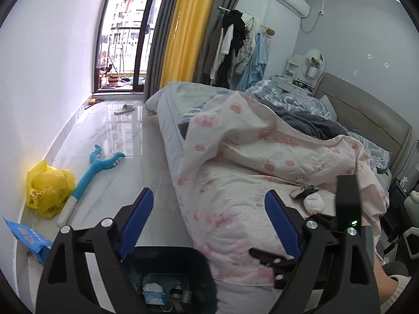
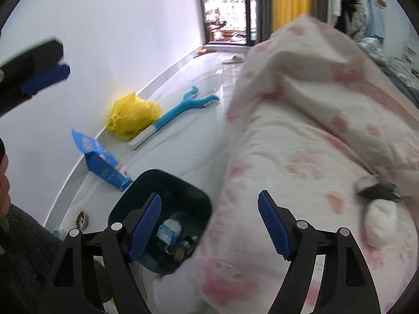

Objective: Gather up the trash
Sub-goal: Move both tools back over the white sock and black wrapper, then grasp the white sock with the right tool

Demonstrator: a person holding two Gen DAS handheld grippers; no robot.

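Both the left hand-held gripper (image 1: 209, 219) and right hand-held gripper (image 2: 209, 225) hang with fingers apart and empty above the dark bin (image 2: 159, 222), which sits on the floor against the bed (image 1: 235, 183) for easy dropping; a yellow bag (image 2: 132, 115) and blue packet (image 2: 100, 161) lie along the wall, likely trash to collect

walls (image 1: 47, 60): white; floor (image 1: 110, 136): glossy pale tile; bed (image 1: 262, 157): pink-print quilt; balcony door (image 1: 128, 34): daylight; curtain (image 1: 183, 31): yellow

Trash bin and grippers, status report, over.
Both hand-held grippers open, empty. Trash bin on floor beside bed, partly filled. Crumpled white wad on bedcover. Nothing blocking.
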